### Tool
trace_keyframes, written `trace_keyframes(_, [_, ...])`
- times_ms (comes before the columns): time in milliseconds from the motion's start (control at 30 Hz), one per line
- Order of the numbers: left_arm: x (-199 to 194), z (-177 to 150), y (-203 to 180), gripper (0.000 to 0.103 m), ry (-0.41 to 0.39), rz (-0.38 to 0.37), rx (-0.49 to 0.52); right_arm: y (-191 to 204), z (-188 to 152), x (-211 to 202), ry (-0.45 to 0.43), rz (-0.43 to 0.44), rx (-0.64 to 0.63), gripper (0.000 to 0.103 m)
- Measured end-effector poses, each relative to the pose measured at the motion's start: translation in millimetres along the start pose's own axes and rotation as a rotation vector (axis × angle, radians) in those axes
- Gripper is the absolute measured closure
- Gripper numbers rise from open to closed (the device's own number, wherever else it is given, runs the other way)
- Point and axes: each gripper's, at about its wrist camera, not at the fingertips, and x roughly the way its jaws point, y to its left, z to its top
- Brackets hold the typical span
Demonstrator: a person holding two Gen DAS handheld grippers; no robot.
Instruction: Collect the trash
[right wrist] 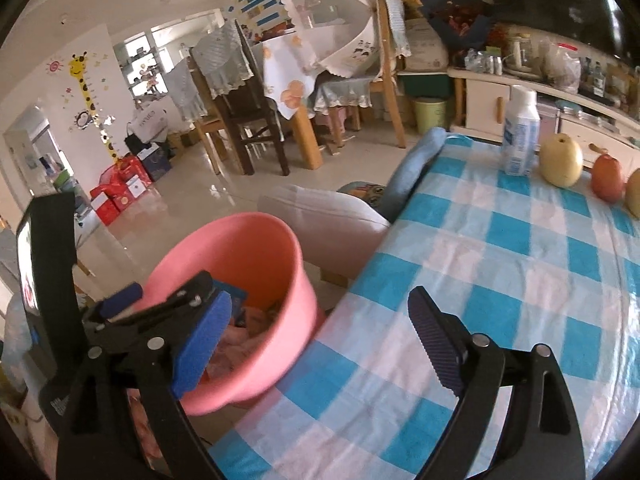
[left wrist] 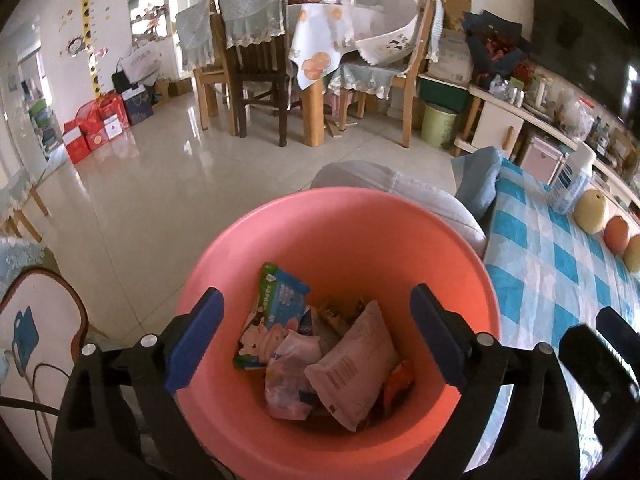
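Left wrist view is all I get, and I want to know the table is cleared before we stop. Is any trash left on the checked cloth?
Observer: None that the right wrist view shows. The near part of the checked cloth is bare; only a white bottle and fruit stand at its far edge.
Operator: How many fruit? I see three, cut off.
Observer: Three here too: a pale yellow fruit, a red-orange one, and a third clipped by the frame edge.
Operator: Is the right tool holding anything?
Observer: No. The right tool is open and empty, over the cloth's edge beside the pink bin.
Operator: And my tool?
Observer: The left tool is open over the bin.
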Motion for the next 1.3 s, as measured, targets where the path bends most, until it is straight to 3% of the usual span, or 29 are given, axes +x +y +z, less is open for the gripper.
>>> trace_keyframes(333, [-32.0,-2.8,-31.6,0.006,-0.118,-0.006,0.071,-34.5,-23.7,-37.7,-0.008,-0.096,0.031,0.014])
trace_keyframes(600, [-61.4,-15.5,-65.4,0.005,-0.207,-0.058,0.153,-63.5,-48.1,-69.7,-0.002,-0.174,0.063,0.014])
trace_keyframes(833, [-95.4,-33.9,-97.8,0.004,-0.27,-0.135,0.224,-91.0,-69.2,-108.9,-0.022,-0.256,0.077,0.014])
trace_keyframes(1033, [-129.0,-56.3,-119.1,0.004,-0.307,-0.264,0.26,-111.0,-86.1,-140.5,-0.039,-0.308,0.097,0.014])
trace_keyframes(1300, [-166.7,-77.3,-141.4,0.004,-0.325,-0.296,0.313,-130.4,-108.8,-185.1,-0.059,-0.363,0.13,0.014])
